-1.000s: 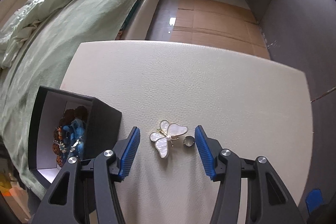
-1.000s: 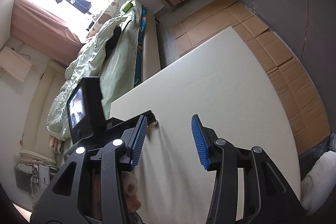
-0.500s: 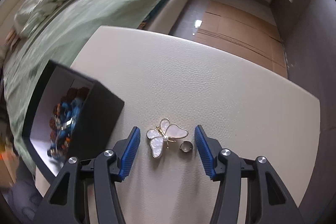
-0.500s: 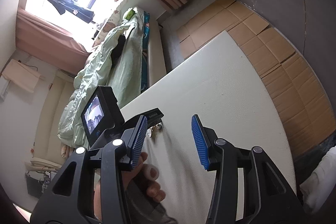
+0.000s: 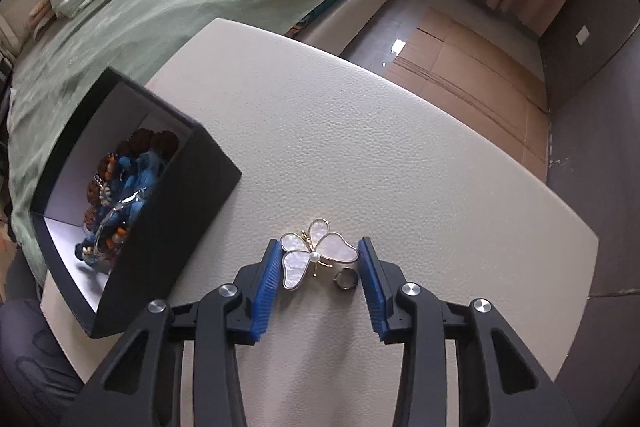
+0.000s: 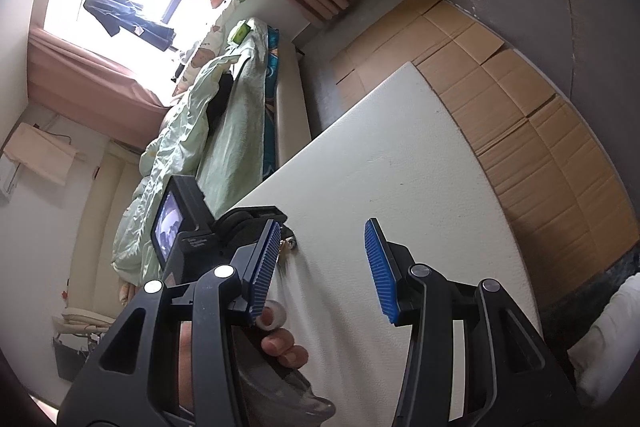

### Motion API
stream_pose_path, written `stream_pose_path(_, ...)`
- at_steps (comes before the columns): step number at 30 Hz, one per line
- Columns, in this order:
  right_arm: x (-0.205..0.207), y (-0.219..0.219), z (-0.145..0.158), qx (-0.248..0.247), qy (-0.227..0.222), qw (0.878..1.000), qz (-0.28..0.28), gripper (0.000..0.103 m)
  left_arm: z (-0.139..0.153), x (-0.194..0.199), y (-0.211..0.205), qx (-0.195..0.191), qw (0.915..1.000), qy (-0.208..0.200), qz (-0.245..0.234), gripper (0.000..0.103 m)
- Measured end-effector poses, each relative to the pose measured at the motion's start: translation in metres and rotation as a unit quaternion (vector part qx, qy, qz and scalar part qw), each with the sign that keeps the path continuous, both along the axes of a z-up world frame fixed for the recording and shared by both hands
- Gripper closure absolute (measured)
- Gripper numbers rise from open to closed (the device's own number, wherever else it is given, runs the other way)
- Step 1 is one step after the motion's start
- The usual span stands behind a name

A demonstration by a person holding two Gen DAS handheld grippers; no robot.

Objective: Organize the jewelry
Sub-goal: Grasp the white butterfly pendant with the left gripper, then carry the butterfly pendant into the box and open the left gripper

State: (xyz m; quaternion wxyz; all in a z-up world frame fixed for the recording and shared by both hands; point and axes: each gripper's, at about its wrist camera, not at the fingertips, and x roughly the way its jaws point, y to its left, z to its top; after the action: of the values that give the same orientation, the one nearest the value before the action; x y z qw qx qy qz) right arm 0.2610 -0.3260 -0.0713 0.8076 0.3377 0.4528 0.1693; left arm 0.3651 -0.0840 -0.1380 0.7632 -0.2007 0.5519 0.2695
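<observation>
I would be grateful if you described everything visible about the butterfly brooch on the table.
The butterfly brooch lies flat on the cream textured table. Its four wings look like white mother-of-pearl edged in gold, with a small pearl at the centre of a thin gold body and antennae. It sits between the blue pads of the left gripper, whose left pad meets a wing edge. A small metal ring lies just beside it; the black box stands apart.

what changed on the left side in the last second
The left gripper advanced and narrowed its fingers around the white mother-of-pearl butterfly brooch and small silver ring. Brooch, ring and black open jewelry box stayed on the cream table; right gripper stayed open.
</observation>
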Motion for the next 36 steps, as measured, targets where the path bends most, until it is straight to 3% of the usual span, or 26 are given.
stream_pose_path(12,0.015,0.029,-0.007,-0.03,0.011,0.999,0.014,0.058,0.013,-0.008,0.028,-0.045,0.9981,-0.027,-0.033,0.067)
stream_pose_path(22,0.04,0.082,-0.032,-0.05,0.03,0.997,0.051,0.058,0.064,-0.024,0.049,-0.074,0.9896,-0.081,-0.093,0.067)
stream_pose_path(31,0.046,0.14,-0.041,-0.112,0.011,0.987,0.115,0.058,0.114,-0.038,0.08,-0.04,0.9785,-0.134,-0.152,0.067)
stream_pose_path(36,0.046,0.161,-0.048,-0.155,-0.003,0.977,0.147,0.064,0.121,-0.043,0.104,-0.043,0.9718,-0.151,-0.176,0.067)
